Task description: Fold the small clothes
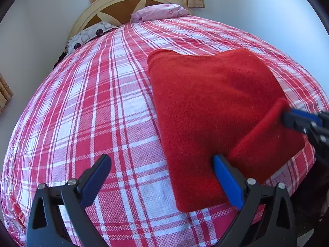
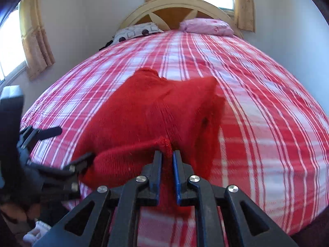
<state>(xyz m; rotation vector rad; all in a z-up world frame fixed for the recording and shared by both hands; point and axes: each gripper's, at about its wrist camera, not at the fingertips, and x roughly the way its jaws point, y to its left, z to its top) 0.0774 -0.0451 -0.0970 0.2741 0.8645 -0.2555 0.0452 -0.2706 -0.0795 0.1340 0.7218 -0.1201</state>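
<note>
A red knit garment [image 1: 207, 107] lies partly folded on the plaid bed sheet [image 1: 102, 103], toward the bed's near right side. My left gripper [image 1: 162, 164] is open, low over the sheet at the garment's near left edge, with its right finger [image 1: 226, 179] against the cloth. My right gripper [image 2: 167, 156] is shut on a raised fold of the red garment [image 2: 154, 111] at its near edge. It shows in the left wrist view [image 1: 287, 117] pinching the garment's lifted right corner. The left gripper shows at the left of the right wrist view [image 2: 65, 144].
The bed fills both views. A patterned grey pillow [image 1: 90, 35] and a pink pillow [image 1: 160, 11] lie at the curved headboard [image 1: 115, 2]. White walls and curtained windows [image 2: 33, 37] surround the bed. The bed's near edge [image 2: 287, 228] runs just below the grippers.
</note>
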